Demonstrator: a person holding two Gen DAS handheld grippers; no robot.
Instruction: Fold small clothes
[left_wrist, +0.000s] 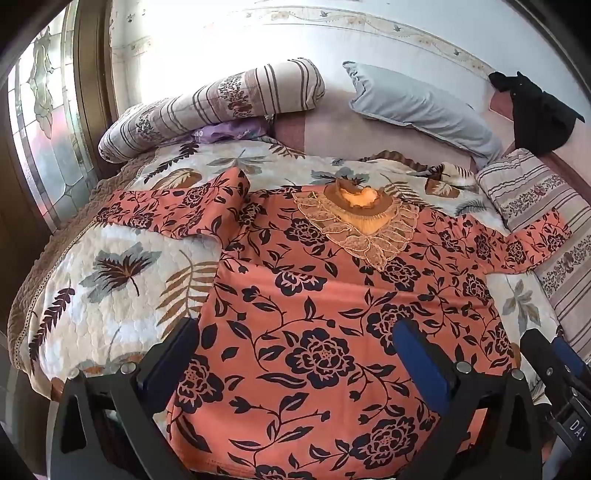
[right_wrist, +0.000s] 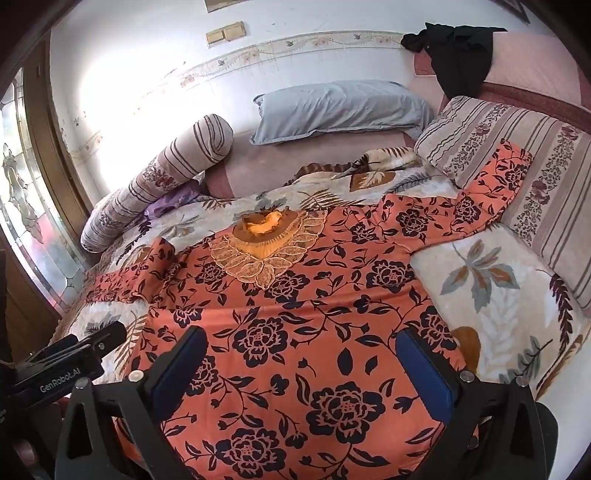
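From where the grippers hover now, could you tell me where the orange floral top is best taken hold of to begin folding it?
Probably by its sleeves. The orange floral top lies flat, front up, on the quilt, so the body offers no free edge. The right sleeve stretches out over the striped cushion; approach from the outer side with the open right gripper and pinch the cuff. The open left gripper takes the left sleeve.

Both fisheye views are bright with daylight. The stained-glass window (left_wrist: 48, 147) at far left is the light source, and the white wall (left_wrist: 192, 40) just beside it is blown out to a featureless glare; the same washed-out patch shows on that wall (right_wrist: 122, 88) in the right wrist view. Away from the window, colours stay clear and shadows soft. Straight lines bow strongly, and black vignetting fills the corners. Focus is fairly sharp throughout.
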